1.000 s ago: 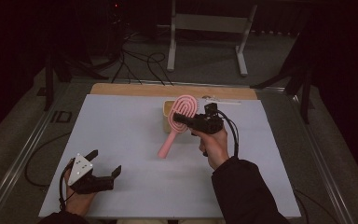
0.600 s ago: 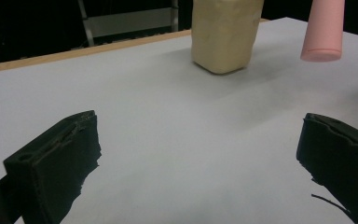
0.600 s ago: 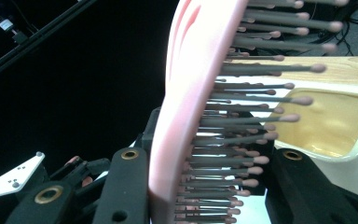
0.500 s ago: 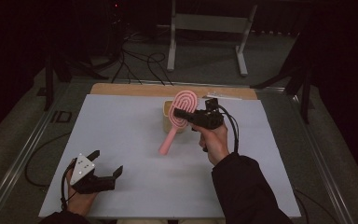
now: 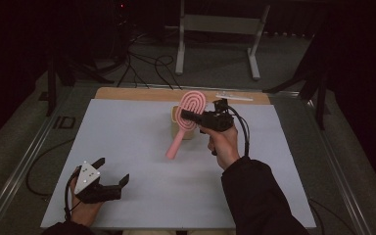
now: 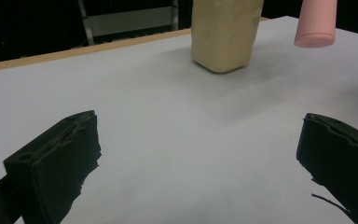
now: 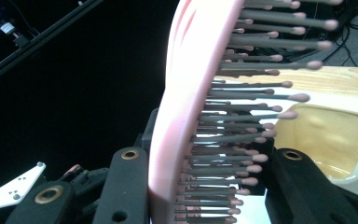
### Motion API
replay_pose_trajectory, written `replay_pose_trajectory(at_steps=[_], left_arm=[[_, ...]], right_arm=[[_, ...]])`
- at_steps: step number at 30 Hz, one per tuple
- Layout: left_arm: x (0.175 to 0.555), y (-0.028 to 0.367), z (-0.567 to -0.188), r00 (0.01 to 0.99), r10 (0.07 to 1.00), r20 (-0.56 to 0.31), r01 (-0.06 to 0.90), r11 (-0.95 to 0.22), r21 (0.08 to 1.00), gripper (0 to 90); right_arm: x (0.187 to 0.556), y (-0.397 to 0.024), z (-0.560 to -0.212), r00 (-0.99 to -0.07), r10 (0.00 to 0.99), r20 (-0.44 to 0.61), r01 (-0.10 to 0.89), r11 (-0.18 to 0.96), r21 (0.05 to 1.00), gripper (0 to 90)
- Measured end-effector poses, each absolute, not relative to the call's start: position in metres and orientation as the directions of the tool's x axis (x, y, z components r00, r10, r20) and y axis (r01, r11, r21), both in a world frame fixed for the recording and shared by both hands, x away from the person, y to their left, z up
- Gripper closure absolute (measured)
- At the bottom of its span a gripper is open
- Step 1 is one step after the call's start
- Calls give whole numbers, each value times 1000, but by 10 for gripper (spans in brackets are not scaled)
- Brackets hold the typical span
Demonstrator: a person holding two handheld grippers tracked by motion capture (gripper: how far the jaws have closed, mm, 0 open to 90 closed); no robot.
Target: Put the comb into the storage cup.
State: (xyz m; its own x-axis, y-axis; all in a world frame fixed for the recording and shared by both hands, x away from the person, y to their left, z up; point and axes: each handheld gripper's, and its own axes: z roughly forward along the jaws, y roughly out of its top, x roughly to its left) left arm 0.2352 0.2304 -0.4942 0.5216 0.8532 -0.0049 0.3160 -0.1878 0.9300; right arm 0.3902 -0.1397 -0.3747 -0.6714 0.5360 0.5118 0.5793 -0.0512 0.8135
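A pink hairbrush (image 5: 194,104) hangs tilted above the white table, its handle (image 5: 175,145) slanting down to the left. My right gripper (image 5: 186,116) is shut on the brush head (image 7: 182,93), with the bristles pointing to the right between the jaws. Just behind and under the brush stands a cream open-topped container (image 5: 174,115), whose hollow (image 7: 331,135) lies beyond the bristles. My left gripper (image 5: 112,170) rests open at the near left of the table with nothing between its jaws (image 6: 200,154). Ahead of it are the container (image 6: 223,32) and the handle's end (image 6: 314,25).
The white table sheet (image 5: 127,137) has a wooden strip (image 5: 137,94) along its far edge. A small pale bar (image 5: 234,97) lies on that strip at the right. Beyond the table stand a metal frame (image 5: 218,29) and cables on the floor (image 5: 142,61).
The right gripper has lifted the hairbrush a little, so its handle end sits slightly higher over the table. The left gripper has stayed where it was.
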Motion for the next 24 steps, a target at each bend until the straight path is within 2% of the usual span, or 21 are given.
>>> replay_pose_trajectory(at_steps=[24], left_arm=[[235, 230, -494, 520, 854, -1, 314, -190, 930, 0]], right_arm=[[406, -147, -365, -653, 555, 516, 572, -86, 816, 627]])
